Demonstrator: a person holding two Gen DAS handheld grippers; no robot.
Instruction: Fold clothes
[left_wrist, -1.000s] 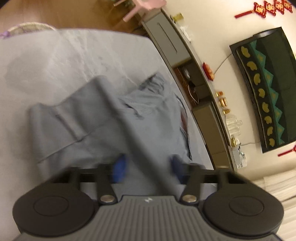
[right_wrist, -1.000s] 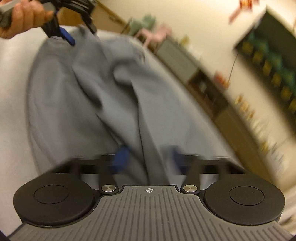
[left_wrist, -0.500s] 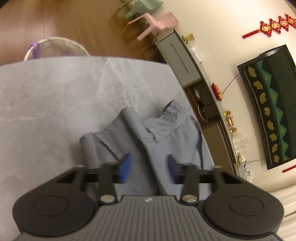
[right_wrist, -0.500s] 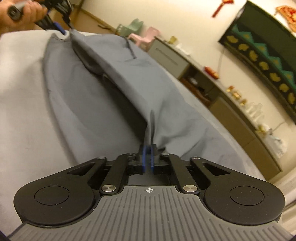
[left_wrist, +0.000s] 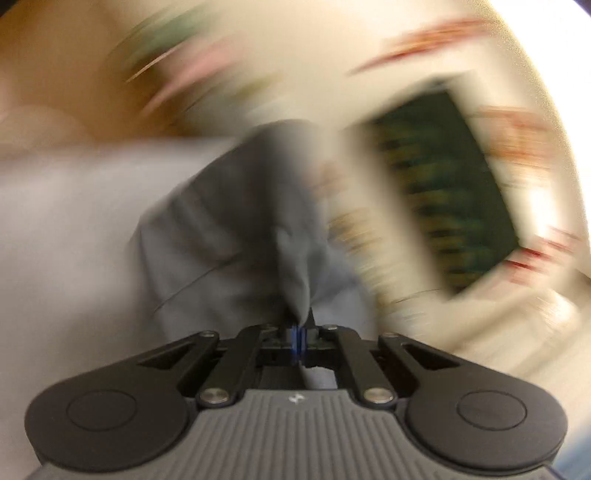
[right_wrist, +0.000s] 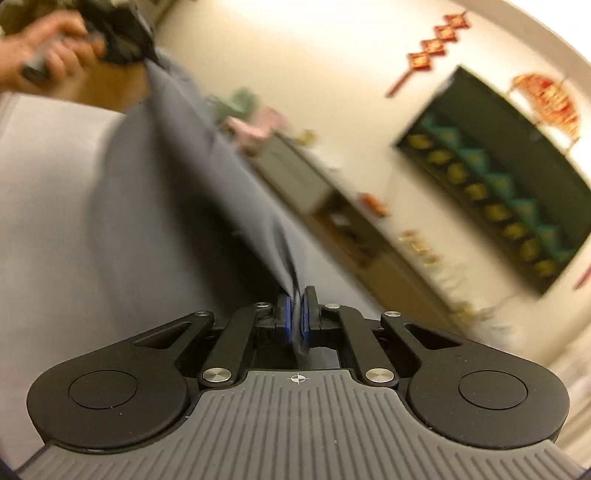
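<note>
A grey garment (left_wrist: 229, 236) lies partly on the pale grey table (left_wrist: 62, 229). My left gripper (left_wrist: 298, 338) is shut on a pinched fold of the garment; this view is heavily blurred. In the right wrist view my right gripper (right_wrist: 294, 319) is shut on another edge of the garment (right_wrist: 184, 177), which stretches taut up to the left gripper (right_wrist: 122, 33) held in a hand at the top left. Part of the cloth still rests on the table (right_wrist: 44, 206).
A low cabinet (right_wrist: 295, 177) with small items runs along the wall beyond the table. A dark TV (right_wrist: 502, 177) and red hanging decorations (right_wrist: 436, 51) are on the wall. Pink and green chairs (right_wrist: 251, 114) stand at the far end.
My left gripper has closed on the garment and swung up fast. The right gripper stays shut on its edge and has lifted, so the cloth is now pulled taut between the two.
</note>
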